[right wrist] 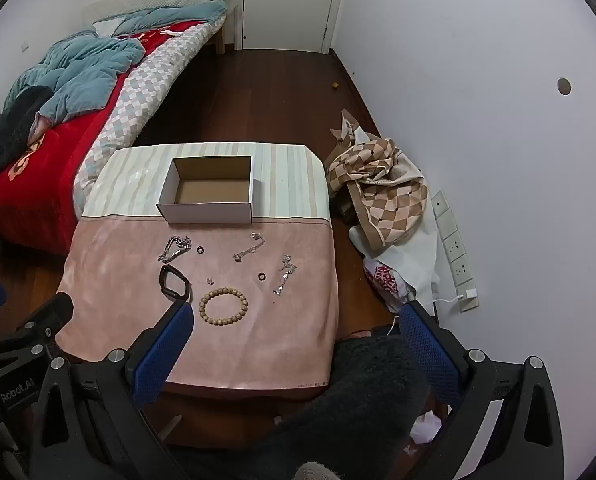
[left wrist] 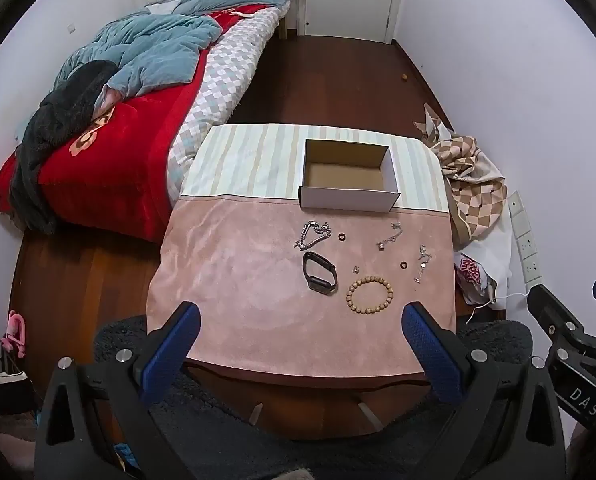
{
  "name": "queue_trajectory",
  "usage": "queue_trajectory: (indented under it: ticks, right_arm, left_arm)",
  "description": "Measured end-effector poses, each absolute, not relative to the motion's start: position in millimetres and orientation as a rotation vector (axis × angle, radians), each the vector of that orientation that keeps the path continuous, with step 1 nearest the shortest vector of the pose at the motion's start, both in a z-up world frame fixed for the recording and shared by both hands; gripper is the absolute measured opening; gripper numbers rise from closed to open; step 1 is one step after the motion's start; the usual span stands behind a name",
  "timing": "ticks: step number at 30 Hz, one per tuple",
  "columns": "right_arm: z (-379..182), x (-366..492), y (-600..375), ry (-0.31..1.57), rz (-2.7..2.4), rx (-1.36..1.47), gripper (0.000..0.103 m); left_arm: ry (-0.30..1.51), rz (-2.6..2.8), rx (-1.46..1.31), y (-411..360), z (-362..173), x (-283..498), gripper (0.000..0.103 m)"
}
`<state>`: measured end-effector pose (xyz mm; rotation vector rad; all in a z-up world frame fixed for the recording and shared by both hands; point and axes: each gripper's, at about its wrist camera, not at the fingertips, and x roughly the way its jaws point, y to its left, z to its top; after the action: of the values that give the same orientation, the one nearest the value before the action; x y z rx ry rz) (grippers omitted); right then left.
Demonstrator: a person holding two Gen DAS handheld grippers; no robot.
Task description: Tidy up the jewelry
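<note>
An open, empty white cardboard box (left wrist: 348, 176) (right wrist: 209, 192) stands at the far side of a small table. Jewelry lies on the pink cloth (left wrist: 233, 280) (right wrist: 109, 280) in front of it: a silver chain bracelet (left wrist: 314, 234) (right wrist: 174, 249), a black wristband (left wrist: 320, 277) (right wrist: 173, 282), a wooden bead bracelet (left wrist: 370, 294) (right wrist: 223, 305), two dark rings (left wrist: 341, 237) (left wrist: 403, 265), thin silver chains (left wrist: 390, 236) (left wrist: 422, 263) and a tiny earring (left wrist: 355, 269). My left gripper (left wrist: 302, 316) hangs open above the table's near edge. My right gripper (right wrist: 298, 316) is open too, over the table's near right corner. Neither holds anything.
A bed (left wrist: 109, 128) with red and blue bedding stands left of the table. A checked cloth heap (right wrist: 382, 184) and bags lie on the floor to the right, by a white wall with a power strip (right wrist: 454, 252). A dark sleeve (right wrist: 358, 400) shows below the right gripper.
</note>
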<state>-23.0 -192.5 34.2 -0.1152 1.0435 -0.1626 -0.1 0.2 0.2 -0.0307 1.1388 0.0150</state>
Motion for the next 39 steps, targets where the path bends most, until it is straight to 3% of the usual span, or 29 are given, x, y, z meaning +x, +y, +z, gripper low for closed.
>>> queue_trajectory:
  ticks: [39]
  right_arm:
    - [40.0, -31.5, -192.6, 1.043, -0.156, -0.097, 0.103]
  left_arm:
    - [1.107, 0.014, -0.02, 1.1, 12.2, -4.4, 0.103]
